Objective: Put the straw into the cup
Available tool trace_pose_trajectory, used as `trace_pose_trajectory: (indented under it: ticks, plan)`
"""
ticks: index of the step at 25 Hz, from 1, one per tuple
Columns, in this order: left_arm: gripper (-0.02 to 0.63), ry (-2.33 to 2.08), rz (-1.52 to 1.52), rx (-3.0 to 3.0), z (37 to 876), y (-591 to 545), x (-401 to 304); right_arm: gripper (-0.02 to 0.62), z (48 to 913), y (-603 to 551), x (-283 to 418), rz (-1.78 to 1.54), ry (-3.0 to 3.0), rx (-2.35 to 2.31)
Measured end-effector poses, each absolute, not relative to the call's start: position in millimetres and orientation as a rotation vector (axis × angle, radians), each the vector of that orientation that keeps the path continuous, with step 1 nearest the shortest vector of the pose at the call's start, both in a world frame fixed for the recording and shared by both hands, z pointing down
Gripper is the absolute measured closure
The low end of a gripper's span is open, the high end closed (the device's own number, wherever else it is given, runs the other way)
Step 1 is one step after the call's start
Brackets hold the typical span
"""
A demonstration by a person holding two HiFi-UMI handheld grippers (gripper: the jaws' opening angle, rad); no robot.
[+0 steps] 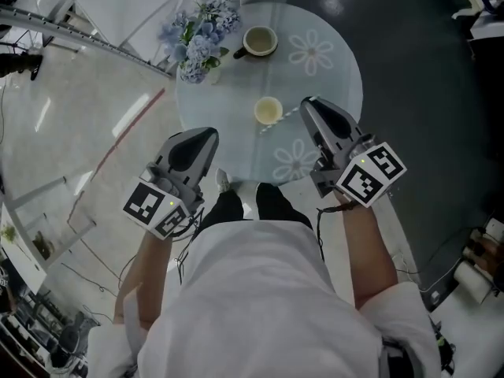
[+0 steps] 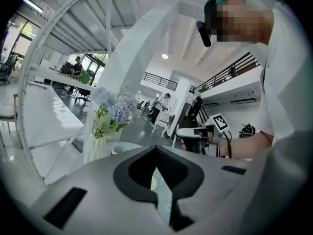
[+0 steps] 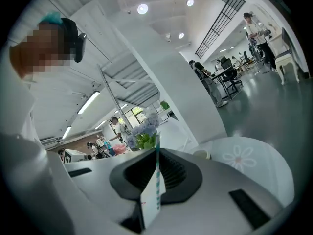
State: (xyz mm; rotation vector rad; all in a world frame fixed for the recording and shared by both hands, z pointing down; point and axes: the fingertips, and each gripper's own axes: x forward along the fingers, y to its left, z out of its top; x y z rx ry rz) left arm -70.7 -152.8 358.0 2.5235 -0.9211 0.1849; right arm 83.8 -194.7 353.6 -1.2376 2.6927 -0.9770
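I am standing at the near edge of a round glass table point(image 1: 339, 77), holding one tool in each hand. My left gripper point(image 1: 203, 142) is hovering over the table's near-left rim. Its jaws are sitting together with nothing in them (only a thin sliver of the glass is showing between them). My right gripper point(image 1: 313, 110) is reaching further in over the table, and its jaws are pinching the straw point(image 1: 279, 119).

The tabletop is looking pale and frosted, with white daisies point(image 1: 311, 51) printed on it. The cup point(image 1: 268, 111) is standing near the middle, small and pale yellow, and open at the top. The straw is slanting from my right jaws toward the cup's near side, with its free end just beside the cup and not inside it. I cannot tell whether it is touching. Beyond the cup a dark mug point(image 1: 258, 42) is sitting at the far rim, and a vase point(image 1: 193, 71) of blue flowers point(image 1: 201, 26) is standing to its left.

The floor is shining pale on the left point(image 1: 79, 116) and running dark grey on the right. Around me a tall white hall is opening out, with ceiling lights, and people are sitting at desks far off.

Up close, the straw point(image 3: 156, 190) is standing upright between the shut jaws of my right gripper point(image 3: 156, 153). It is wearing a flat white paper wrapper with teal dashes.
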Motion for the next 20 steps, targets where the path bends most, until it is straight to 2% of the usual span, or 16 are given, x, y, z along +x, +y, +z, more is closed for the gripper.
trace_pose_trajectory:
  ticks: [20]
  plan:
    - [0.586,-0.972,0.213,2.434,397.2,-164.7,-56.2,0.557,408.0,-235.8,99.9,-1.04,2.721,-1.22]
